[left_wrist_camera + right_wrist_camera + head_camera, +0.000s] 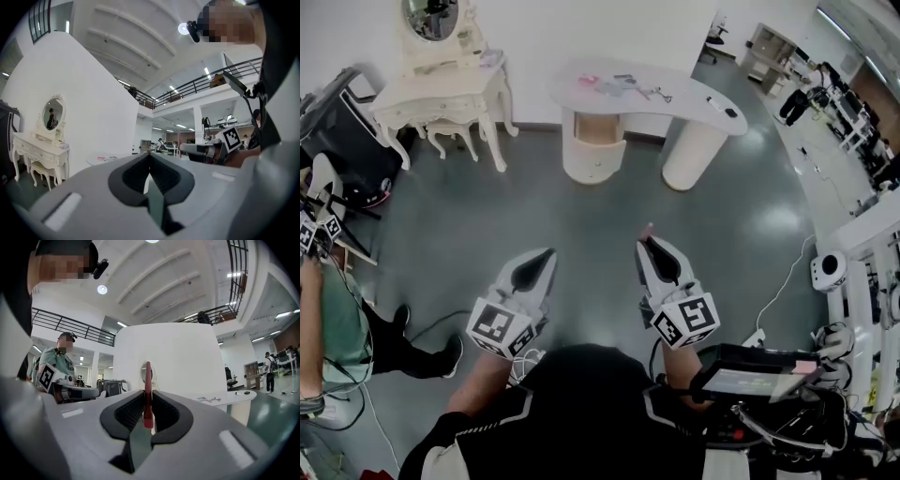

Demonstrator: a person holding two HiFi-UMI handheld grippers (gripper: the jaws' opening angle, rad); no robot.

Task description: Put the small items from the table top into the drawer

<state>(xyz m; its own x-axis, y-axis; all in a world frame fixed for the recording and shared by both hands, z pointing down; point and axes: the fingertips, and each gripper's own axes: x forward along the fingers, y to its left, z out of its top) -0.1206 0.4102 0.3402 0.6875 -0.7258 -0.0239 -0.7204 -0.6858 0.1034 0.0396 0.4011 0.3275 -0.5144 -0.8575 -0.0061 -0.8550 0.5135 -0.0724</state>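
Right gripper view shows the thin red item (148, 380) clamped edge-on between the closed jaws of the right gripper (148, 400), its tip standing out past them (what kind of item it is cannot be told). In the head view, the other small items (623, 87) lie on the curved white table (694, 103) at upper centre, well apart from both grippers.

Judged progress: one item is in hand, none can be seen stowed, several remain, and no open drawer can be made out.

The left gripper (548, 255) has its jaws together with nothing between them. Both grippers sit side by side at lower centre, held level and pointing toward the table, marker cubes nearest the person.
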